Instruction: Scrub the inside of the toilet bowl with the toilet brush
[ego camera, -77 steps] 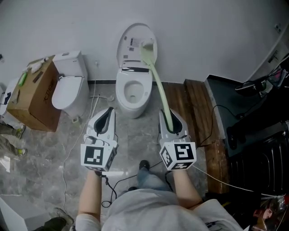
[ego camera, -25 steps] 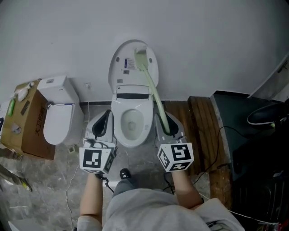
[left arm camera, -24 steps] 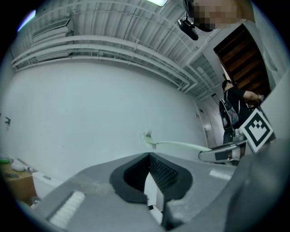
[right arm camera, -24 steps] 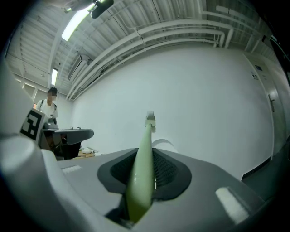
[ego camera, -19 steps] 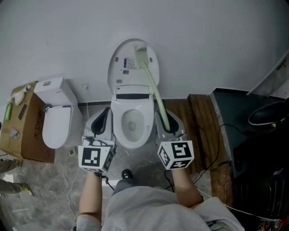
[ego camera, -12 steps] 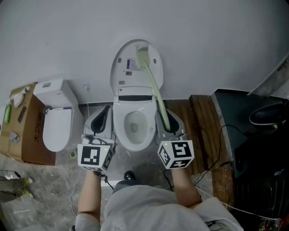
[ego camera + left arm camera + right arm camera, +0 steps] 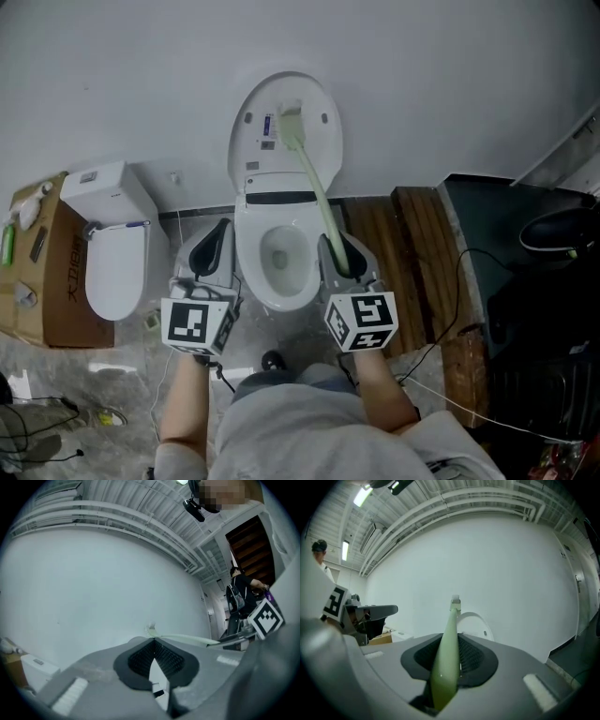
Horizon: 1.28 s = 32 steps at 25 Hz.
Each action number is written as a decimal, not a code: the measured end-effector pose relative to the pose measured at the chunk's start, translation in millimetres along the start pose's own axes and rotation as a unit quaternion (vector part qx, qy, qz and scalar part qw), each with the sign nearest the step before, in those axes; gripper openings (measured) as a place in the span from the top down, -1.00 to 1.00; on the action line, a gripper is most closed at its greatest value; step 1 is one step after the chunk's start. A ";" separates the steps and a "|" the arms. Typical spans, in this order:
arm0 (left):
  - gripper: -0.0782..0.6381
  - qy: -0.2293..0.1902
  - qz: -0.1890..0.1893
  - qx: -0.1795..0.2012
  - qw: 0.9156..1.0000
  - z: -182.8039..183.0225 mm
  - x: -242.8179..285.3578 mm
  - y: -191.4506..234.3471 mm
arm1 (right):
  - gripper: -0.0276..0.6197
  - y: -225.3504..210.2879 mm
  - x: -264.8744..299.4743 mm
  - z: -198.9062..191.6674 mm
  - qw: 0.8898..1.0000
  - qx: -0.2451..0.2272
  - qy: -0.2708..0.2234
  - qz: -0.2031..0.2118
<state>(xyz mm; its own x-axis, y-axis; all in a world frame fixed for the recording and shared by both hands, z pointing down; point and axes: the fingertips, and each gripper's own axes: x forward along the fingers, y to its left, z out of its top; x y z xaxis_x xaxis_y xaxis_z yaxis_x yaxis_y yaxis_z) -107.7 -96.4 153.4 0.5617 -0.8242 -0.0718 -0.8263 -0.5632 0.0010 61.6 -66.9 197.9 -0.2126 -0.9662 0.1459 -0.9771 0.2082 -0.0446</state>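
1. Standing at an open toilet [image 7: 247, 274], a person holds a gripper in each hand, one on either side of the bowl [image 7: 279, 256].
2. The right gripper [image 7: 331, 242] has its jaws clamped on the lower end of a pale green brush [image 7: 317, 192]. In the right gripper view the handle runs up between the two dark pads [image 7: 478, 658].
3. From that grip the brush slants up and to the left, crossing above the right side of the seat rim.
4. Its head [image 7: 290, 125] sits high in front of the raised lid [image 7: 324, 155], well above the bowl and not inside it.
5. The left gripper [image 7: 219, 234] has its jaws closed on each other. The left gripper view shows the tips meeting with nothing between them.
6. This gripper hangs just left of the bowl, about level with the right one.
7. In the left gripper view the brush handle shows beyond the tips as a pale strip. It runs rightward toward the right gripper's marker cube [image 7: 266, 616].
8. A second toilet [image 7: 108, 253], lid down, stands to the left against the white wall [image 7: 450, 75], with a cardboard box [image 7: 42, 281] just beside it.
9. Wooden boards [image 7: 403, 234] lie right of the open toilet, with black gear [image 7: 525, 291] beyond them.
10. The floor [image 7: 112, 394] is grey and marbled, and cables trail across it.
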 end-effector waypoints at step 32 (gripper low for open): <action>0.77 0.090 -0.010 -0.058 0.994 -141.6 30.6 11.4 | 0.64 -23.0 16.4 -292.7 0.945 0.096 0.312 -0.016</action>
<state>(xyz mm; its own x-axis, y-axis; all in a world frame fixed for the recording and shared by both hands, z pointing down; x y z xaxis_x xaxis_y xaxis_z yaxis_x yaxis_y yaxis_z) -94.1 -136.3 292.4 0.5854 -0.8037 0.1068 -0.8101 -0.5744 0.1174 76.8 -43.0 490.6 -0.2069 -0.6814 0.7021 -0.9757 0.0909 -0.1993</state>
